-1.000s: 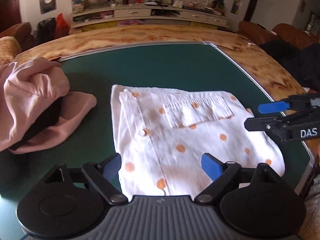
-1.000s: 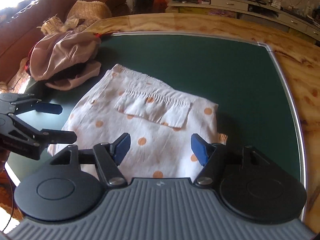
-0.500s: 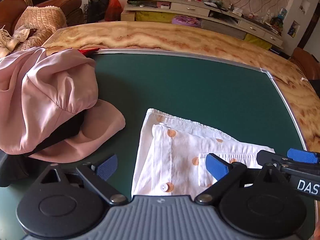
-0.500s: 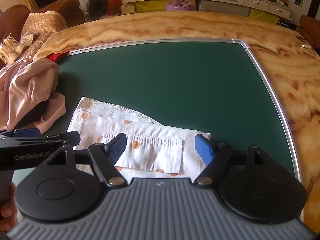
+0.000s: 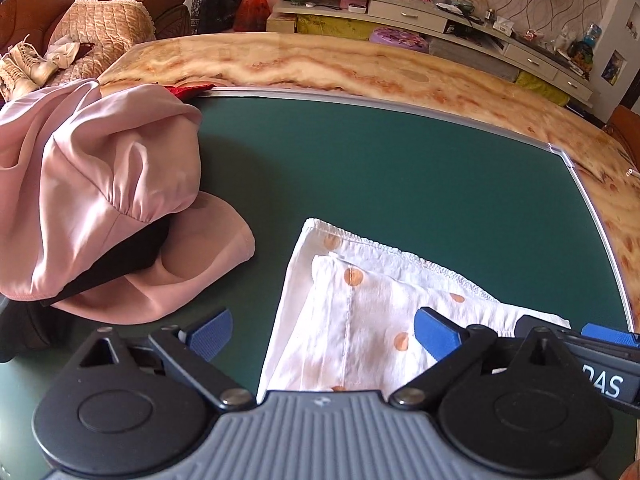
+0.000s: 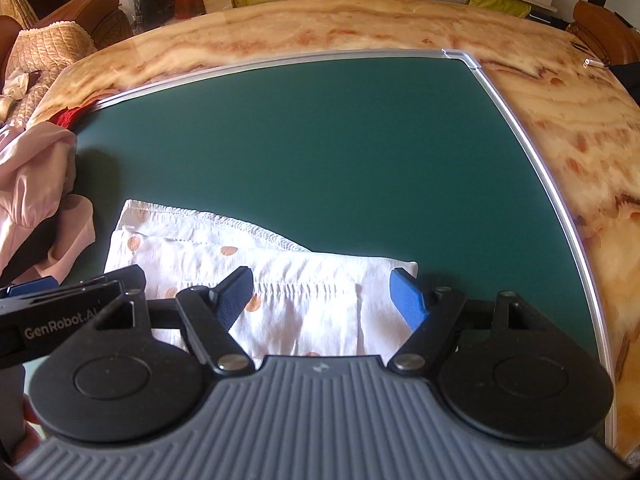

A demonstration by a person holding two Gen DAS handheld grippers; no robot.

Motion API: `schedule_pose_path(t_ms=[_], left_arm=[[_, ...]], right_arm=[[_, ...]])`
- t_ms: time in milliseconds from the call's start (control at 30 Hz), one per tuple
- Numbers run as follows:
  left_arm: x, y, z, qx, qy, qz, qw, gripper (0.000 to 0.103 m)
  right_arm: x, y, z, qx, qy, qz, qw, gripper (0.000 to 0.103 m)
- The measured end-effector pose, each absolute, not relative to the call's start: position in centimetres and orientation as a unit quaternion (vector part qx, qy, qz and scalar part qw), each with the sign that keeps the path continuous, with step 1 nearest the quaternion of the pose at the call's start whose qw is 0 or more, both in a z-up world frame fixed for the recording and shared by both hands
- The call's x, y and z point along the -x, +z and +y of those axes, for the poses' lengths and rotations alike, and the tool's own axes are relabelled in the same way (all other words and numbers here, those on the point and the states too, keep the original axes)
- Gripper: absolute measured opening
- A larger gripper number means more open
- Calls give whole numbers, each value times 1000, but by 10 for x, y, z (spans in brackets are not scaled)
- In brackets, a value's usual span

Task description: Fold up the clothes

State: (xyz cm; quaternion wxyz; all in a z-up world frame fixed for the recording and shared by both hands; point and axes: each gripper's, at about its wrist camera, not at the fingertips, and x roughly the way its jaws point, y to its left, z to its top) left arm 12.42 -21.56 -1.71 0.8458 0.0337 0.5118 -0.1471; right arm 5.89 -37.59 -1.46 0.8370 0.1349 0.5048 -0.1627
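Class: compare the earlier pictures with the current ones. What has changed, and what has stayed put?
Both grippers drew back toward the near edge of the spotted garment; less of it shows now. The left gripper is opening wider, gripping nothing; the right gripper stays open. The garment, the pink clothes and the green mat have not moved.
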Motion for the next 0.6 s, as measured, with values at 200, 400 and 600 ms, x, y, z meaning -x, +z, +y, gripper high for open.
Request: schedule_pose_path(t_ms=[200, 400, 600], left_arm=[[-129, -20, -212, -20, -139, 524, 840, 103], [-134, -27, -220, -49, -144, 557, 816, 103], [-130, -26, -223, -59, -148, 547, 822, 103]], right_arm=[[-59, -14, -379, -149, -160, 505, 835, 83], [-64, -19, -377, -133, -168, 520, 827, 83], [-64, -21, -380, -137, -165, 519, 827, 83]])
